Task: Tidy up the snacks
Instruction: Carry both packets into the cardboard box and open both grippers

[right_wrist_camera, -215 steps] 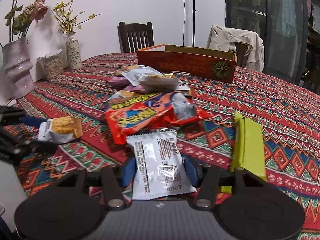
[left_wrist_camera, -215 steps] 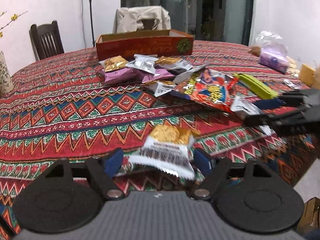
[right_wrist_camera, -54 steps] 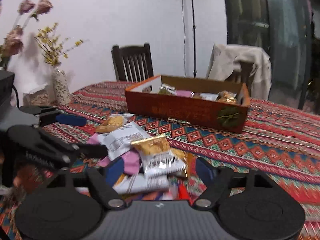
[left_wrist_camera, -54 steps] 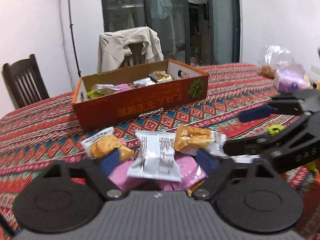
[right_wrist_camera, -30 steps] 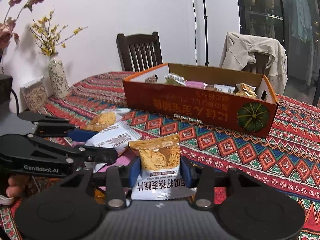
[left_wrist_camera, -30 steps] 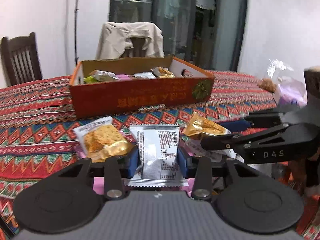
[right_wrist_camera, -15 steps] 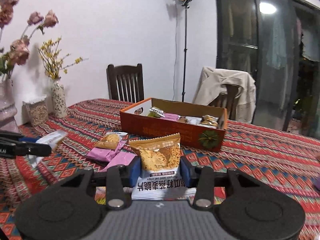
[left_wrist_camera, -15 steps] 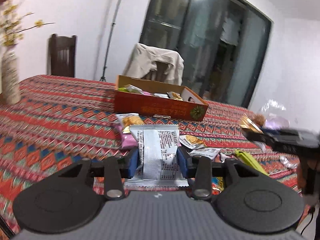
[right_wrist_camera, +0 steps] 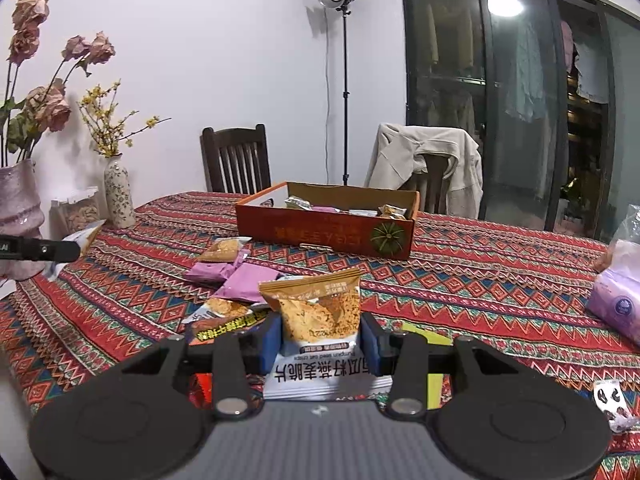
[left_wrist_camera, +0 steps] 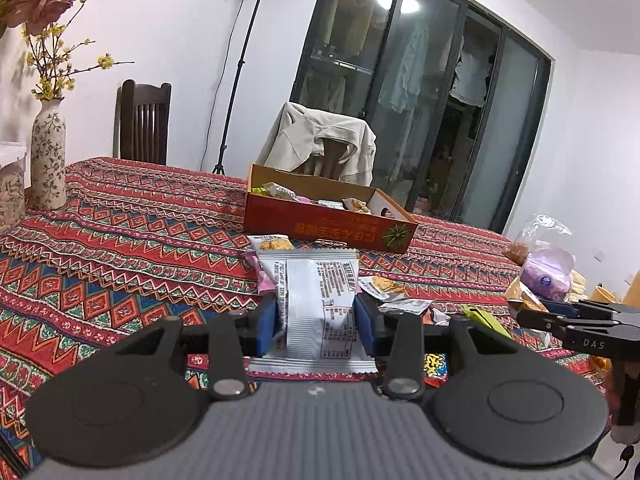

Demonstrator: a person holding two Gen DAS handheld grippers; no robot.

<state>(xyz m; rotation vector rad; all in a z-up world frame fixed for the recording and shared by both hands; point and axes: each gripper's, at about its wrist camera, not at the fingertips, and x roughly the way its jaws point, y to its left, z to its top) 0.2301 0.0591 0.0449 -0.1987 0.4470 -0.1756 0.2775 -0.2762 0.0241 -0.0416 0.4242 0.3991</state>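
Note:
My left gripper (left_wrist_camera: 316, 326) is shut on a silver snack packet (left_wrist_camera: 318, 300) whose printed back faces up, held above the near side of the table. My right gripper (right_wrist_camera: 320, 342) is shut on a white and orange oat crisp packet (right_wrist_camera: 316, 320). The orange cardboard box (left_wrist_camera: 320, 228) (right_wrist_camera: 320, 236) stands far ahead on the patterned tablecloth with several packets inside. Loose packets lie between me and the box: purple packets (right_wrist_camera: 236, 276), a cracker packet (left_wrist_camera: 270, 245) and a green bar (left_wrist_camera: 486, 320). The right gripper also shows at the right edge of the left wrist view (left_wrist_camera: 576, 322).
Two vases (right_wrist_camera: 118, 196) with dried flowers and a clear jar (right_wrist_camera: 78, 210) stand at the table's left side. A purple plastic bag (left_wrist_camera: 546, 272) lies at the right. Two chairs (right_wrist_camera: 236, 160), one draped with a jacket (right_wrist_camera: 428, 160), and a light stand (right_wrist_camera: 340, 80) are behind the table.
Both grippers have drawn back and risen with their packets, so the box and the pile look smaller and farther. The two grippers have moved apart sideways.

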